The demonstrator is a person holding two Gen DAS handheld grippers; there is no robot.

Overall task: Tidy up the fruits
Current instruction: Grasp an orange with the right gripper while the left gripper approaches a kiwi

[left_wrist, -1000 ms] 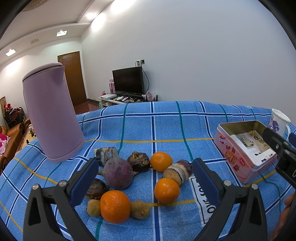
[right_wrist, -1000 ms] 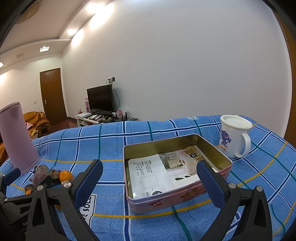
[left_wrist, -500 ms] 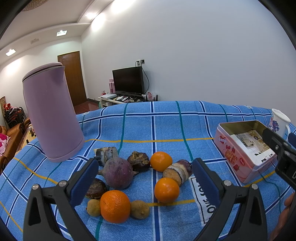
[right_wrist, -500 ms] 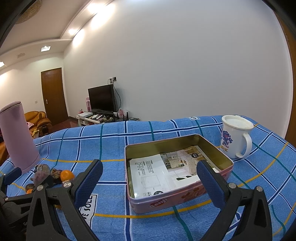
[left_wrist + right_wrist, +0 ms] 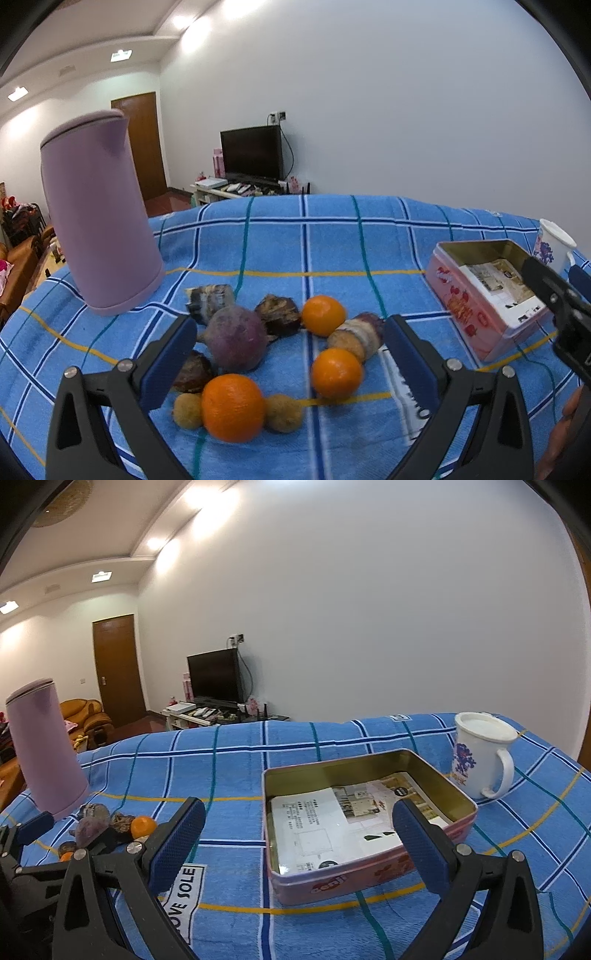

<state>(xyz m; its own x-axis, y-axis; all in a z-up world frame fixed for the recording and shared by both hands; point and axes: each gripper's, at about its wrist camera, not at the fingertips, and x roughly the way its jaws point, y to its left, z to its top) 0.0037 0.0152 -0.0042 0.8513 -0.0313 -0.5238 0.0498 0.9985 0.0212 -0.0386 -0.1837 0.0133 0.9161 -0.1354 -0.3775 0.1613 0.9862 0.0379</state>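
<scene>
Fruits lie in a cluster on the blue checked cloth (image 5: 303,240): a big orange (image 5: 232,407), a mid orange (image 5: 336,373), a far orange (image 5: 324,315), a purple round fruit (image 5: 236,339), dark brown pieces (image 5: 277,314) and two small tan fruits (image 5: 282,412). My left gripper (image 5: 286,347) is open and empty, hovering just before the cluster. A pink open tin (image 5: 365,823) with papers inside sits in front of my right gripper (image 5: 297,834), which is open and empty. The tin also shows in the left wrist view (image 5: 484,295).
A tall lilac kettle (image 5: 98,232) stands at the cloth's left, behind the fruits; it also shows in the right wrist view (image 5: 46,753). A white mug (image 5: 480,758) stands right of the tin. A white label (image 5: 184,893) lies on the cloth.
Both views have shifted slightly: the left gripper has edged a little closer to the fruits. Both grippers stay open.
</scene>
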